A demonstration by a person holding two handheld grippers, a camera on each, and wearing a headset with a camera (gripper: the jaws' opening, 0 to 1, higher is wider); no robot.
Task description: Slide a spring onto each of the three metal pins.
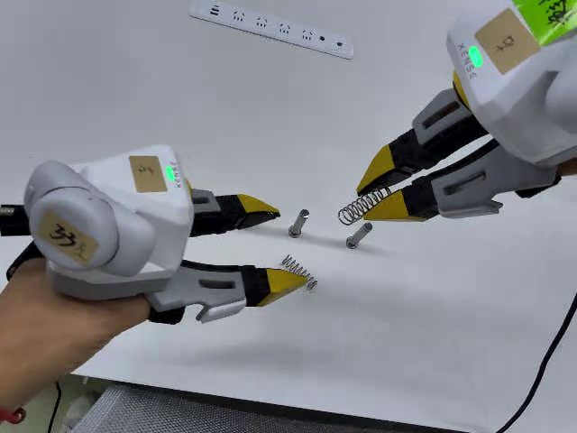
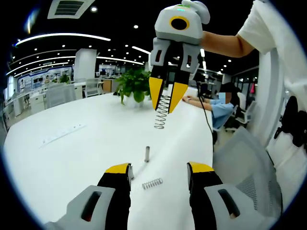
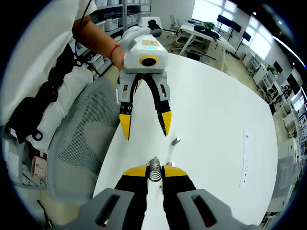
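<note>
My right gripper point(image 1: 371, 200) hangs above the white table point(image 1: 270, 126), shut on a coil spring point(image 1: 361, 206) that sticks out from its yellow tips; the same spring point(image 3: 154, 167) sits between the tips in the right gripper view. Below it lie two short metal pins point(image 1: 298, 223) point(image 1: 359, 235). My left gripper point(image 1: 287, 248) is open low over the table, its jaws spread wide. A second spring point(image 1: 297, 271) lies on the table beside its lower tip. In the left gripper view that spring point(image 2: 152, 183) lies between the jaws, with a pin point(image 2: 147, 153) beyond it and the right gripper point(image 2: 165, 96) above.
A white power strip point(image 1: 270, 27) lies at the far side of the table. A black cable point(image 1: 541, 379) runs off the near right. The table's near edge is close to the left hand, with a grey mesh chair point(image 1: 135, 410) below it.
</note>
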